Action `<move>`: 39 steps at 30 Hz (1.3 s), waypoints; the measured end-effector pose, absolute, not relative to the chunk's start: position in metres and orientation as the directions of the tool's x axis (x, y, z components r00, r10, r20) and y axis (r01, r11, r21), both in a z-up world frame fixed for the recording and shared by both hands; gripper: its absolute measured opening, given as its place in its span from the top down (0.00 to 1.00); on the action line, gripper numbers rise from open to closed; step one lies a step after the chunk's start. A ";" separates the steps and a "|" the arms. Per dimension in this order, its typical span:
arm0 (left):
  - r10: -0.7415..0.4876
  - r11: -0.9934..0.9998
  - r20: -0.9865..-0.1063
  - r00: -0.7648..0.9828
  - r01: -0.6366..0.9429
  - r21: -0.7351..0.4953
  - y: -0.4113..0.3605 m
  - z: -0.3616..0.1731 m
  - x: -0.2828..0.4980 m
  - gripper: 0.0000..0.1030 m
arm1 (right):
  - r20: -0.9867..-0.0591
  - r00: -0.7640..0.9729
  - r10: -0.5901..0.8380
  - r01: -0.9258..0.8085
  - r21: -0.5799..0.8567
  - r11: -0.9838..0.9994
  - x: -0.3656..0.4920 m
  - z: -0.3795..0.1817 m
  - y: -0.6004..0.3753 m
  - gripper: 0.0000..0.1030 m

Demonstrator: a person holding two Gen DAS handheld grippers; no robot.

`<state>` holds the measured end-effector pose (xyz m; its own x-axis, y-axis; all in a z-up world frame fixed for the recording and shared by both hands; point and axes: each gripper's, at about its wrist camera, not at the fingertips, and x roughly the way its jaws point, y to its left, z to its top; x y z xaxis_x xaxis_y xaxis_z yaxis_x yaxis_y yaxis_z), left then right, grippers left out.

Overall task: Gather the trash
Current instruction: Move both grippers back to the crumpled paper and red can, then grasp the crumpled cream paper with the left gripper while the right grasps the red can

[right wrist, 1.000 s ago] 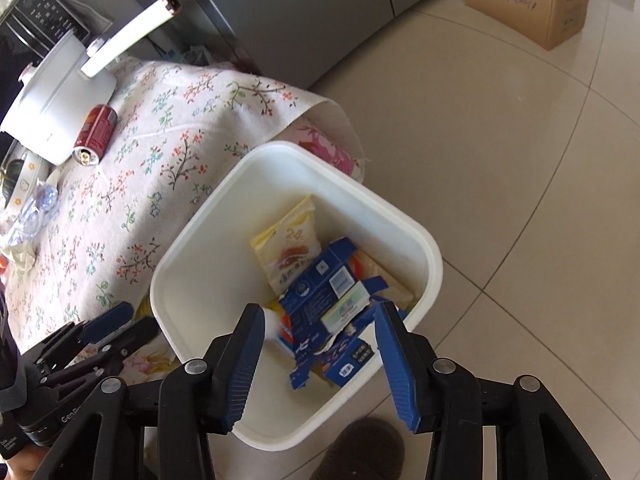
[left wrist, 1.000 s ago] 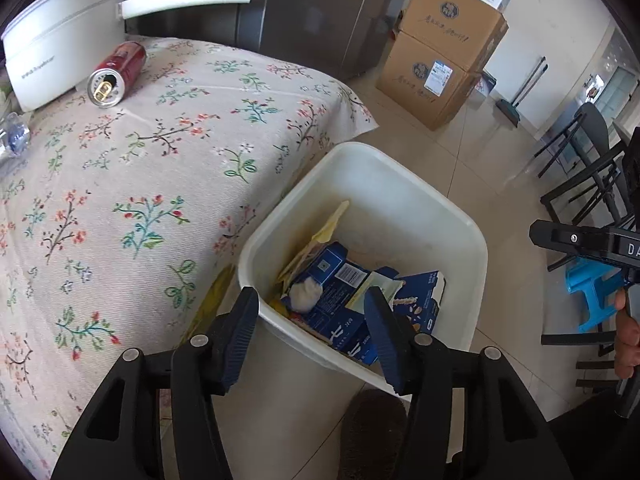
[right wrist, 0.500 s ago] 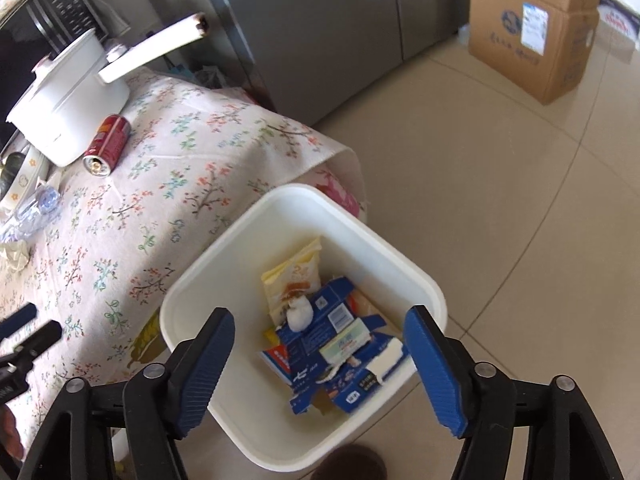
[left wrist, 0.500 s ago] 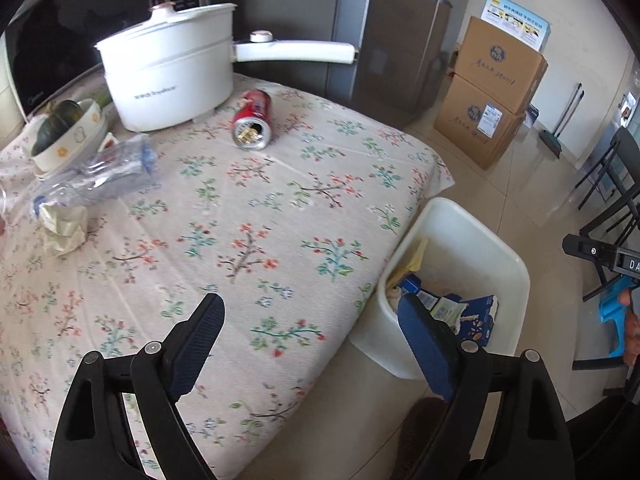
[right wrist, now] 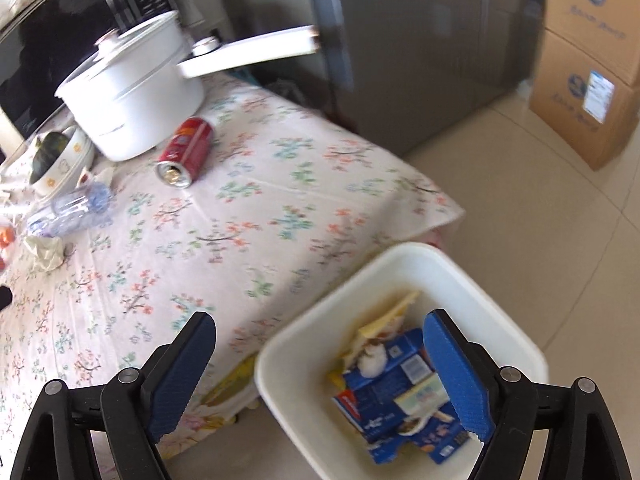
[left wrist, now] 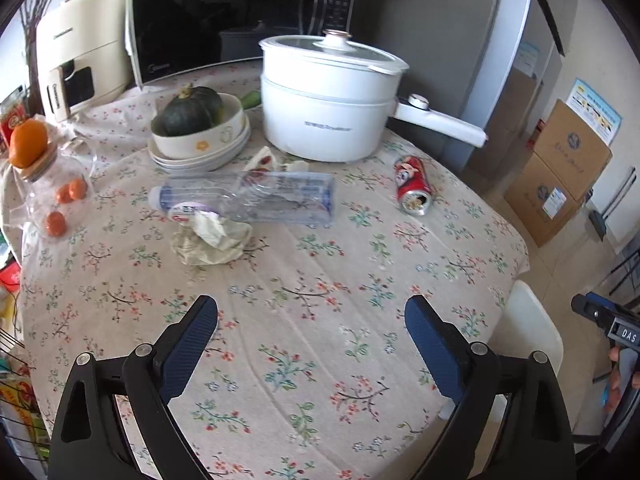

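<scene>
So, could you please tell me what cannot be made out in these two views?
- Bin: left wrist view shows only its rim; the table edge hides the inside.
- Bottle and crumpled paper: smeared by motion blur in the right wrist view.
- Right claw: cut off by the left view's edge.

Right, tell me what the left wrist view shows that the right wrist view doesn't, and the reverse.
Only the left wrist view: the orange fruit on a glass jar and the cream countertop appliance.
Only the right wrist view: the inside of the white plastic bin, with crushed blue cartons.
Both: the red drink can, lying on its side, the white lidded pot, the clear plastic bottle and the crumpled paper.
</scene>
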<state>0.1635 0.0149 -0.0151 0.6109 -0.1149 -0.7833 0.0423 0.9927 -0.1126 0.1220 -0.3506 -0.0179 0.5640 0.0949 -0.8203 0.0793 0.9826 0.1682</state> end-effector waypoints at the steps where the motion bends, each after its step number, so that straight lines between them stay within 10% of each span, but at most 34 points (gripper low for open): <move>1: -0.102 0.993 -0.781 0.616 0.022 -0.112 0.024 -0.014 0.167 0.06 | -0.818 0.566 0.100 0.063 0.163 0.985 0.128 -0.018 -0.340 0.14; 27: -0.065 0.997 -0.790 0.609 0.000 -0.083 0.094 -0.105 0.264 0.08 | -0.864 0.484 0.141 -0.119 0.094 0.988 0.248 -0.064 -0.194 0.11; 39: -0.101 0.984 -0.779 0.618 -0.051 -0.168 0.102 -0.107 0.273 0.62 | -0.868 0.491 0.074 -0.090 0.034 0.995 0.251 -0.069 -0.218 0.11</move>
<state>0.2726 0.1016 -0.1075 0.6183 -0.1012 -0.7794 -0.0505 0.9845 -0.1680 0.2509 -0.2183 -0.0691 0.4906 0.0742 -0.8682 -0.0899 0.9954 0.0342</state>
